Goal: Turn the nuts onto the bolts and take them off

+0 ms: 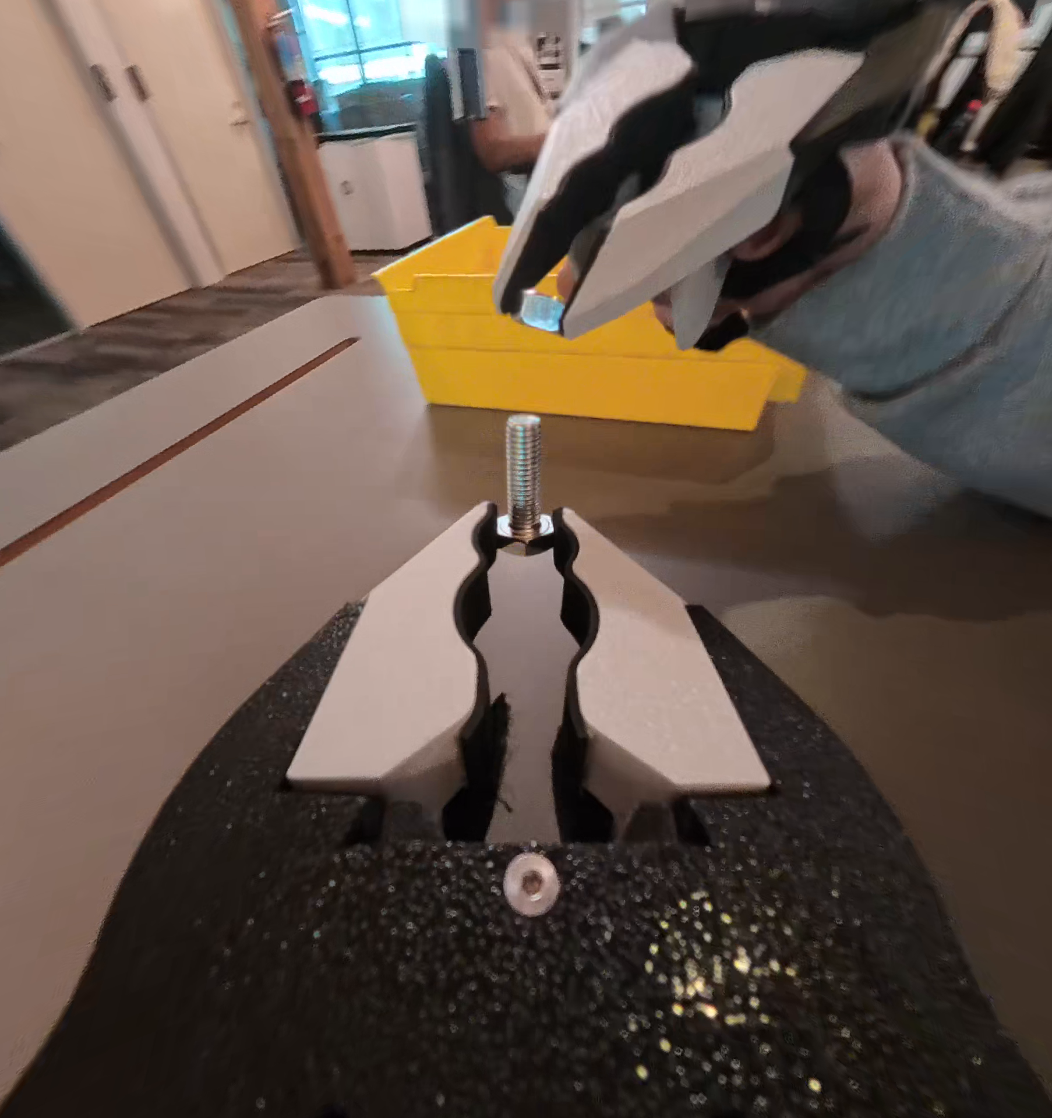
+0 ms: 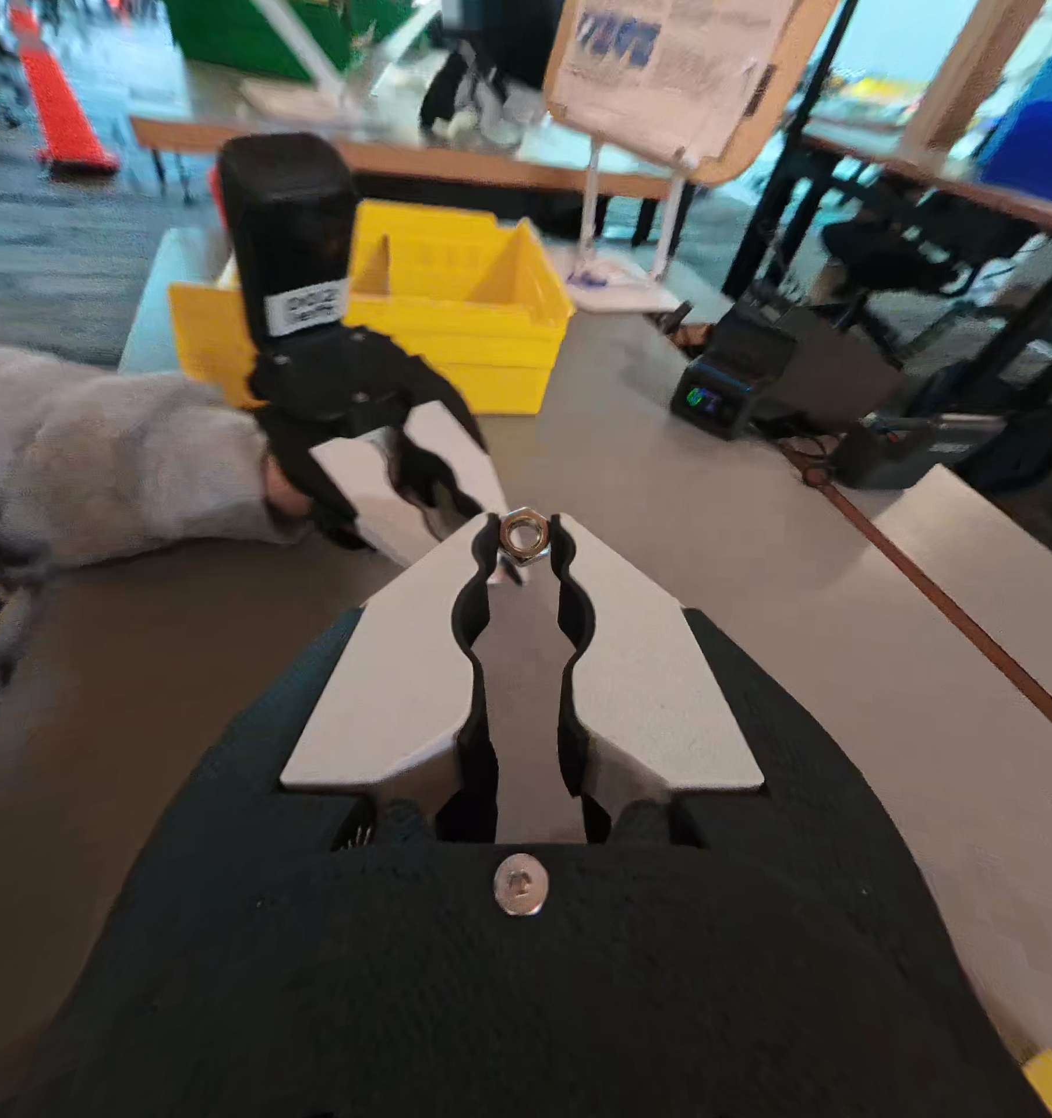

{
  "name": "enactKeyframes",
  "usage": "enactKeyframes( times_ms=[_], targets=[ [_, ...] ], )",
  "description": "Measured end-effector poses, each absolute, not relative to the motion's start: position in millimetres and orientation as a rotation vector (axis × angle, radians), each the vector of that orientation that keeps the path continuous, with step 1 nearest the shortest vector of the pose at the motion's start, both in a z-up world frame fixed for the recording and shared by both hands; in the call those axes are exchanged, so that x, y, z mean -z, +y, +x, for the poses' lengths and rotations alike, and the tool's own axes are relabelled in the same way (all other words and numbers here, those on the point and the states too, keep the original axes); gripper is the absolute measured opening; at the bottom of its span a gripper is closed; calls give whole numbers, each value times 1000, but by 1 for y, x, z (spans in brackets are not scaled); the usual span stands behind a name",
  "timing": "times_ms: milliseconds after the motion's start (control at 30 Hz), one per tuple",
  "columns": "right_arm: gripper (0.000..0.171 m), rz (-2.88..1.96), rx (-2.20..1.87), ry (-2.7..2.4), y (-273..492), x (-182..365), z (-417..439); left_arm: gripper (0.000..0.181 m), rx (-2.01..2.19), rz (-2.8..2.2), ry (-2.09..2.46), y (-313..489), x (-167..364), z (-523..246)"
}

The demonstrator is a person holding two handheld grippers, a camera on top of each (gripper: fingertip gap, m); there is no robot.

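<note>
left claw (image 1: 525,532) clenched on bolt (image 1: 523,469) head, shank upright | right claw (image 2: 523,540) grasping nut (image 2: 524,536), above and just beyond bolt tip, apart | nut bore needs aligning with vertical shank

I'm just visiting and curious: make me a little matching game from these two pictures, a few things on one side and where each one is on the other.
Things:
1. silver threaded steel bolt
2. small silver hexagonal nut
3. yellow plastic divided bin
4. orange traffic cone

Places:
A. on the floor in the background
B. on the table behind both hand-held grippers
C. pinched in the right hand-held gripper, above the bolt
D. standing upright, its head clamped in the left hand-held gripper

Pairs: 1-D, 2-C, 3-B, 4-A
</note>
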State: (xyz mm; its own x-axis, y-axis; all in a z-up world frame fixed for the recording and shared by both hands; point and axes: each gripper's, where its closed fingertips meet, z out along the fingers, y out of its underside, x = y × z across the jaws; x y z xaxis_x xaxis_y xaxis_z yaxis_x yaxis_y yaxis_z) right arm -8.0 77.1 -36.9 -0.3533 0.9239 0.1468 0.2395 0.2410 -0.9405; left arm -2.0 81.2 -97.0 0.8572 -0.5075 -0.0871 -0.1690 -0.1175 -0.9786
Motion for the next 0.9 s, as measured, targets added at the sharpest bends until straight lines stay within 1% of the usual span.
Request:
enactKeyframes(
  times_ms=[100,300,467,600,733,900],
  targets=[
    [16,-1063,-986,-1890,78,45,2,16,391,-1644,619,93,106,17],
    [16,-1029,-909,-2105,65,65,12,16,473,-1594,740,82,104,32],
    [16,-951,-986,-2193,54,60,16,16,555,-1541,775,71,97,38],
    [16,-894,-1136,-2236,44,52,21,16,652,-1499,812,60,88,45],
    [16,-950,-1167,-2209,50,48,13,16,615,-1530,733,66,85,36],
    [16,-1234,-1057,-1987,68,52,-8,16,496,-1613,574,82,90,16]
  ],
)
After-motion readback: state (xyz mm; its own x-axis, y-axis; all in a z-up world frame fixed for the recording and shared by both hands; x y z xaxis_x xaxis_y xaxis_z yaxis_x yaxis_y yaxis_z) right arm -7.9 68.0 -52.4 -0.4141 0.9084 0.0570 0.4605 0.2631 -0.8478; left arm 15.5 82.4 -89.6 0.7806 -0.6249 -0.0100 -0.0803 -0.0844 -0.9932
